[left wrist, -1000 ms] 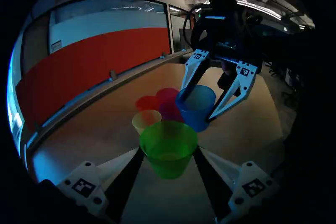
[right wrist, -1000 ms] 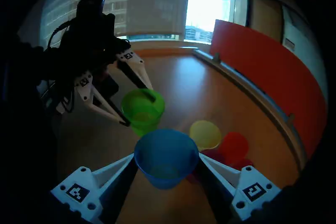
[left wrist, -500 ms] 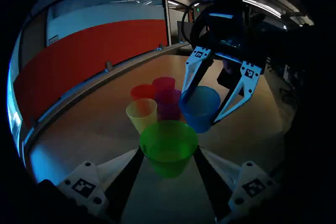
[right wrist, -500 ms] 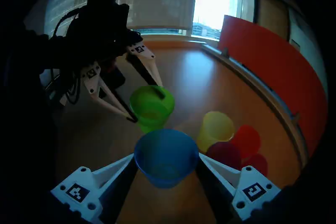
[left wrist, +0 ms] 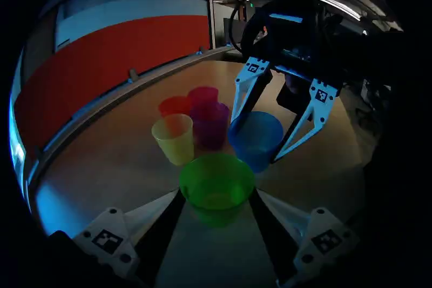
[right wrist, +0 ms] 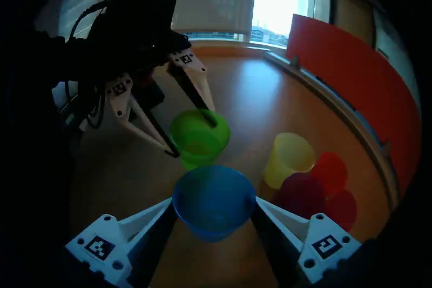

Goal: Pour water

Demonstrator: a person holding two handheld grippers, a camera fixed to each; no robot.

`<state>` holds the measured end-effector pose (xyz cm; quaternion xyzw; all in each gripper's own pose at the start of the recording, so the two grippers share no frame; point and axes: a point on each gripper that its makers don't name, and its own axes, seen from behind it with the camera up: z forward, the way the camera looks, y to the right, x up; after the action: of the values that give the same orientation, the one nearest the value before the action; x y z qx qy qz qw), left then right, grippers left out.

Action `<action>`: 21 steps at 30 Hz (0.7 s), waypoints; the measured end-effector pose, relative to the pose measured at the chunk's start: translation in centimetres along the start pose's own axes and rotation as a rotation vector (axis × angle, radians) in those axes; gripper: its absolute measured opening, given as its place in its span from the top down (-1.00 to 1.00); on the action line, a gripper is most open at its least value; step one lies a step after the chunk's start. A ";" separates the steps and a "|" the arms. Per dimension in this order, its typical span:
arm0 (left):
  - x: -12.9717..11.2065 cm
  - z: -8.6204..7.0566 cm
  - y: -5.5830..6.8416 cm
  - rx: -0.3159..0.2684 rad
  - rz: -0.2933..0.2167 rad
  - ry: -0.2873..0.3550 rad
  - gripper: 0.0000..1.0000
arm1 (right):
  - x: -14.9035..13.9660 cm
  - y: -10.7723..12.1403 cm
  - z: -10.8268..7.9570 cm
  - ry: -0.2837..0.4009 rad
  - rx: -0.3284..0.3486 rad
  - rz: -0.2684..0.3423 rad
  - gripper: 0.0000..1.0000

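**Two held cups, close together for the pour**

The left gripper pinches the green cup and the right gripper pinches the blue cup. The cups are just beside each other over the middle of the table. A clean pour likely means lifting one rim over the other and tipping slowly. Dim light hides which cup holds water.

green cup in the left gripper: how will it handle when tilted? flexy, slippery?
Probably light and flexy: the green cup looks like thin translucent plastic, so the left gripper may squash it. Its smooth tapered wall could slip or twist when tilted. Little liquid seems inside, so weight shift should be small.
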<state>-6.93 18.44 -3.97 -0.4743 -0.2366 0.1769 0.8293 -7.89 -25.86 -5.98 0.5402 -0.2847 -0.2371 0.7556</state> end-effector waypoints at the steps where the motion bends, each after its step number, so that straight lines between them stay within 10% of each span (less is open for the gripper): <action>1: -0.1 0.0 0.0 -0.002 0.001 -0.004 -0.68 | -0.1 0.0 0.1 -0.001 0.001 0.001 -0.82; 21: -1.3 0.4 0.4 -0.024 0.010 -0.049 -0.69 | -1.2 -0.8 1.0 -0.004 0.009 -0.007 -0.82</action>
<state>-8.24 18.26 -4.48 -0.4810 -0.2564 0.1898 0.8166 -9.50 -25.97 -6.72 0.5441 -0.2853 -0.2398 0.7517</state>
